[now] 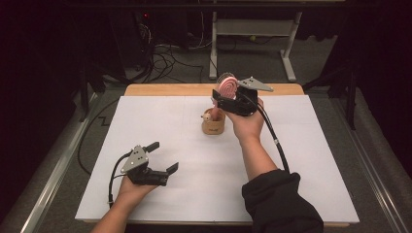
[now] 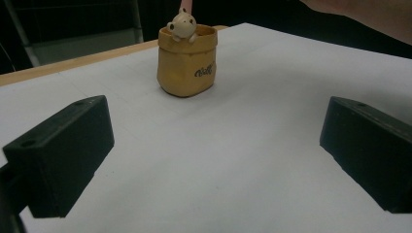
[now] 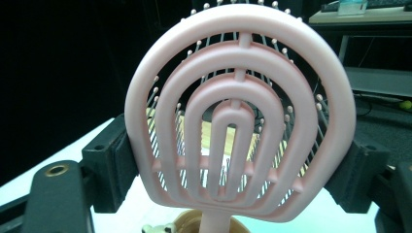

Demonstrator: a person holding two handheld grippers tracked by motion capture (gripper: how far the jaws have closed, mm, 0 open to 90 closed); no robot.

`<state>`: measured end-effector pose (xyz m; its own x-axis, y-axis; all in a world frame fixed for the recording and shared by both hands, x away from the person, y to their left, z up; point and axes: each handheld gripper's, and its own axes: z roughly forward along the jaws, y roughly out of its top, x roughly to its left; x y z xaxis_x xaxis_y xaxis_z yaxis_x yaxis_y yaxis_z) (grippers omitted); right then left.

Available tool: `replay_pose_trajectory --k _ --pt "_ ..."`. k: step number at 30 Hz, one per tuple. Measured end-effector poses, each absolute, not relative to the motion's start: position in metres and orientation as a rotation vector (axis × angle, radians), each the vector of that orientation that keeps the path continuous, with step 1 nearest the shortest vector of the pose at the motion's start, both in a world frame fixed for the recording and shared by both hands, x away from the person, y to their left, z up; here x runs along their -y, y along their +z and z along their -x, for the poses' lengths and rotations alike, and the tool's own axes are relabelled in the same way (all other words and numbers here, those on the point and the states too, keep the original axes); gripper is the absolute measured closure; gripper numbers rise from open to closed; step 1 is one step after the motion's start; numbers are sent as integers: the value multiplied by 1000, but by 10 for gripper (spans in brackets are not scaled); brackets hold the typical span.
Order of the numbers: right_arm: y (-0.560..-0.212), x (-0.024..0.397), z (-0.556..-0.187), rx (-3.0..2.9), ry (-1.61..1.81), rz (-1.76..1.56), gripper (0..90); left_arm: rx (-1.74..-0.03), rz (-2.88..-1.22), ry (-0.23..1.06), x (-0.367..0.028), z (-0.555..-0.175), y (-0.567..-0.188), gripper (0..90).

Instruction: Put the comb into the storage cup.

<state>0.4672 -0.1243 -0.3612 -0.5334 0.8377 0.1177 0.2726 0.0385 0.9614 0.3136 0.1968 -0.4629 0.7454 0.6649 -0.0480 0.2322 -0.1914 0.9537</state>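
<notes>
My table [image 1: 145, 90] shows its wooden top as a bare strip along the far edge; a large white sheet [image 1: 194, 160] covers the rest of it, reaching nearly to the left, right and near edges. A thin seam runs across the sheet from the far edge towards the near one. Beyond the far edge, on grey carpet [image 1: 252, 58], I see a tangle of black cables [image 1: 163, 58] at the left and the white legs of another desk [image 1: 252, 29] behind. A metal rail [image 1: 58, 170] runs along the floor beside the table's left edge.
</notes>
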Motion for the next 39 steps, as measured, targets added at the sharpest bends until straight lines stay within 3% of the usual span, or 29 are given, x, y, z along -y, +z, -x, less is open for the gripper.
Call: replay_pose_trajectory --k 39 --pt "-373 125 -465 -1847 1508 -1154 190 -704 -1770 456 -195 -313 -464 0"
